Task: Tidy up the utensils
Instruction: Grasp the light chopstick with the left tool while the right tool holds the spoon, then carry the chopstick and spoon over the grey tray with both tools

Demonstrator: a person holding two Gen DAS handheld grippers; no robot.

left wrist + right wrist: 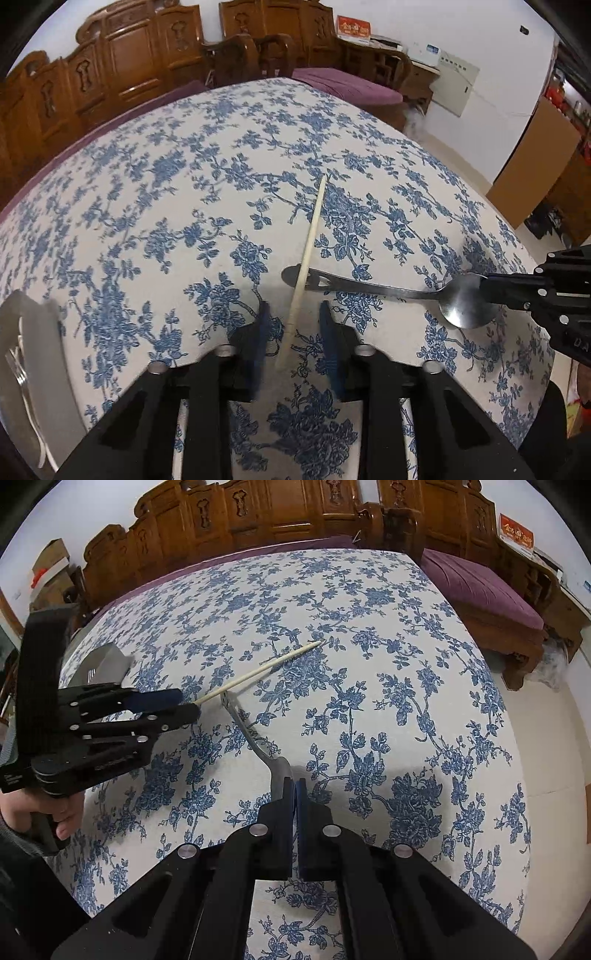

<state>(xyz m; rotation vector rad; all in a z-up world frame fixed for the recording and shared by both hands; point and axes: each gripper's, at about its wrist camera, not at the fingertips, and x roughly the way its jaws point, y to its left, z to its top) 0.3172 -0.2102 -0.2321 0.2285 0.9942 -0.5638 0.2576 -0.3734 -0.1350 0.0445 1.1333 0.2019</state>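
The right claw [294, 794] is clamping the steel spoon [255, 734] by its bowl on the floral tabletop [406, 686]. The left claw [293, 325] is straddling the chopstick [308, 254], fingers apart, not touching; the chopstick is lying across the spoon's handle.

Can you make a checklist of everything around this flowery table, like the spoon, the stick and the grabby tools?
Surface: blue-flowered white tablecloth, flat.
Job's things: pale wooden chopstick lying across the handle of a shiny metal spoon; grey tray with cutlery at the left edge.
Clutter: nothing seen.
Grippers: left tool straddles the chopstick's near end, pads not pressing; right tool shut on the spoon's bowl.
Cables: nothing seen.
Surroundings: carved wooden bench with purple cushion, cardboard sheet by the wall.
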